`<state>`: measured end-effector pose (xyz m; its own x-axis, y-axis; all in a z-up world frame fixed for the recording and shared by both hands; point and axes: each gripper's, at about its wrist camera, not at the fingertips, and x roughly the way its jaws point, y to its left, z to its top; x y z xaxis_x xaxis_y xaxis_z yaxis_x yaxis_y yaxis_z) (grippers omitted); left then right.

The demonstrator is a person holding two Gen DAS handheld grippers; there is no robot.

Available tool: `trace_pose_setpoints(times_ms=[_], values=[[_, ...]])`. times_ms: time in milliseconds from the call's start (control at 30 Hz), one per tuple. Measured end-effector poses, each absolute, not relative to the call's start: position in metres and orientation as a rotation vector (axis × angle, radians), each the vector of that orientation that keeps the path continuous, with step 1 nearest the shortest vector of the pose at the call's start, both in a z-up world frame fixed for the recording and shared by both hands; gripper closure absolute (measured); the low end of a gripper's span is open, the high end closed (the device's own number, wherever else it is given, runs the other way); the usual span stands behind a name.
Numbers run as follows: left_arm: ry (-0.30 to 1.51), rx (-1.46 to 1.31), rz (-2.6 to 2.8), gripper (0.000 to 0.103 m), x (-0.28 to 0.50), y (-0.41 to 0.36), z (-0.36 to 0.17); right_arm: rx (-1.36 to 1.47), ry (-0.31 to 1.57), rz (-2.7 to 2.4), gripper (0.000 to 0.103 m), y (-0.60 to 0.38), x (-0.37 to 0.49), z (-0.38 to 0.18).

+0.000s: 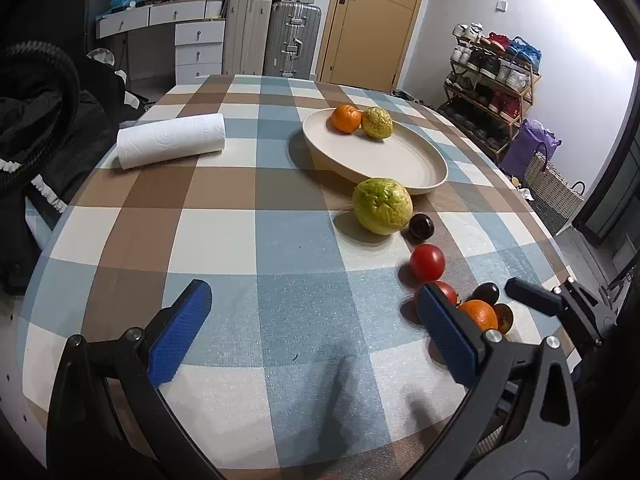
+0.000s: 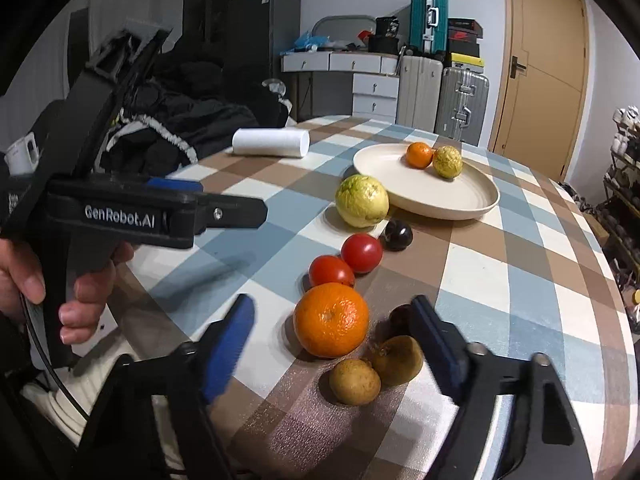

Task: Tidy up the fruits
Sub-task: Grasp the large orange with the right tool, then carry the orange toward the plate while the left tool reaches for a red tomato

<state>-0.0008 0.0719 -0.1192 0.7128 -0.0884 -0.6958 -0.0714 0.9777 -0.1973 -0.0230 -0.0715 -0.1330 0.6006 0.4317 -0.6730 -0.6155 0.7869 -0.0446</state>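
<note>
Both grippers are hovering spread wide over the checked tablecloth (image 1: 280, 320), holding nothing. Right gripper (image 2: 332, 344) is sitting around the near mandarin (image 2: 331, 319), fingers clear of it on both sides, with two brownish little fruits (image 2: 354, 381) lying just by the right finger, which is partly hiding a dark one. Left gripper (image 1: 316, 320) is hanging over bare cloth, a hand (image 2: 60, 292) gripping its handle. Going further out: two tomatoes (image 2: 362, 253) touching each other, one dark plum (image 2: 398, 234), then one big green guava (image 2: 361, 205) sitting right against the plate (image 2: 472, 204). That plate is holding one mandarin (image 2: 419, 155) and one yellowish fruit (image 2: 447, 161). One paper towel roll (image 2: 272, 142) is lying off left. Suitcases (image 2: 460, 108), drawers and a door (image 2: 544, 68) are sitting behind.
</note>
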Motion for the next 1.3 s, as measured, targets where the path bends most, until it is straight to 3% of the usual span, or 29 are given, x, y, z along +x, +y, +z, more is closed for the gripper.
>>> trace_pose_setpoints(times_ms=[133,300,1300], values=[[0.776,-0.216,-0.022,0.001,0.0,0.072,-0.12,-0.33,0.681,0.597,0.037,-0.067,-0.025,-0.135],[0.774,-0.212,-0.034,0.001,0.0,0.07,-0.12,-0.402,0.685,0.59,0.06,-0.059,-0.027,-0.14],[0.819,-0.123,-0.132,0.001,0.02,0.023,-0.124,-0.098,0.634,0.488,0.061,-0.139,-0.004,-0.112]])
